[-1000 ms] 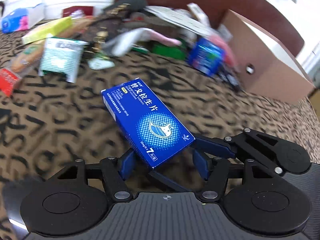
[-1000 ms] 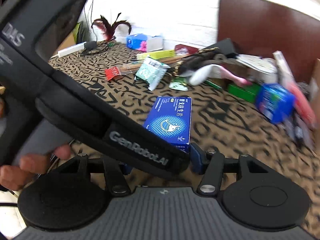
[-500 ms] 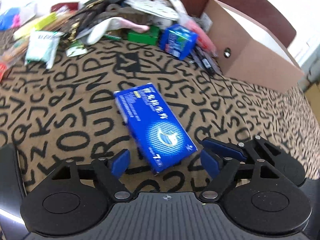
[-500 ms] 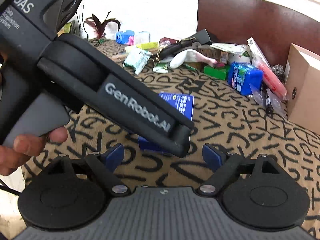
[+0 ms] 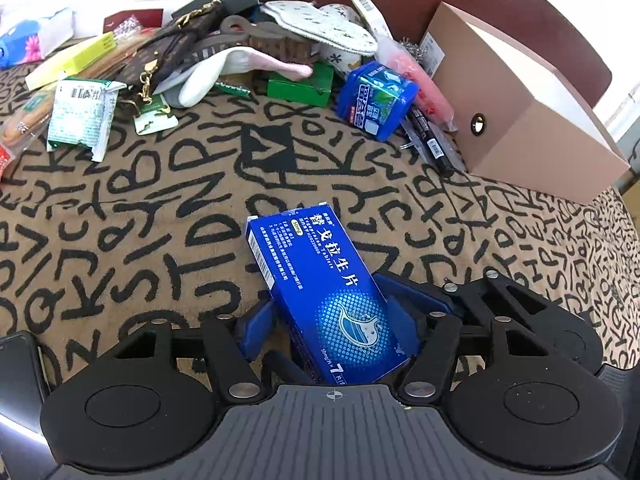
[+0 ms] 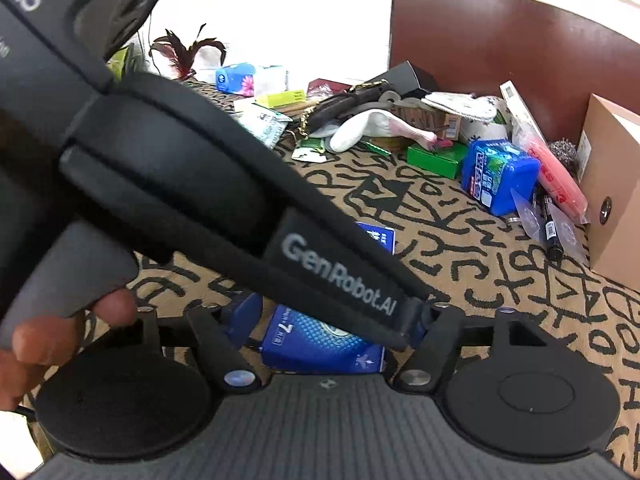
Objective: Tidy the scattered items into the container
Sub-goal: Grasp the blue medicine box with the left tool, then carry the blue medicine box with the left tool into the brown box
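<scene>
Blue medicine box [image 5: 324, 300] lies between the closing left tool's [image 5: 328, 328] pads

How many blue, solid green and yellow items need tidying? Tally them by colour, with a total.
Blue: 3 (pill box, tub, tissue pack)
Green: 1 (green box)
Yellow: 1 (yellow box)
Total: 5

My left wrist view looks steeply down from close over the blue medicine box [image 5: 320, 300], facing the cardboard box [image 5: 520, 120]. My right wrist view looks shallower from just behind, part blocked by the left gripper's body. Both share the medicine box [image 6: 320, 344] and clutter pile [image 5: 240, 52].
</scene>
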Action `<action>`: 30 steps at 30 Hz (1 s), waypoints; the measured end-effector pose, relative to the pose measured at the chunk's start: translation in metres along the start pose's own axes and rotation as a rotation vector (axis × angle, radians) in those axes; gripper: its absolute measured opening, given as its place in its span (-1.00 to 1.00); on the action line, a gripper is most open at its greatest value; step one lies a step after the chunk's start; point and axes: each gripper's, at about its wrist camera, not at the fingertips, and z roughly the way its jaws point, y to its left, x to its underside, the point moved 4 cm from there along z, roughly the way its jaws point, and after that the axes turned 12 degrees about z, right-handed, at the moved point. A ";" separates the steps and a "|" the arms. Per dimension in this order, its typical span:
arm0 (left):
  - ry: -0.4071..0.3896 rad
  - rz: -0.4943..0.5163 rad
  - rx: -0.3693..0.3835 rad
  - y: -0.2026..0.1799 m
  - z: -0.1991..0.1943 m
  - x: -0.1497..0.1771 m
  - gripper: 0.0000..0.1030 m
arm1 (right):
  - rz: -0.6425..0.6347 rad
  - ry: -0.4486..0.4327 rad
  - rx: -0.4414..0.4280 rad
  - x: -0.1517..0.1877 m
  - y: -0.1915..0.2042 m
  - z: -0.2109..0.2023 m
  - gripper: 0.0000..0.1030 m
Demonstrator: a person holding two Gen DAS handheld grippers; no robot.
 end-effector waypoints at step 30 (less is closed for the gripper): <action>-0.079 0.170 0.101 -0.110 0.003 -0.058 0.22 | 0.124 -0.161 0.186 -0.012 -0.083 -0.073 0.25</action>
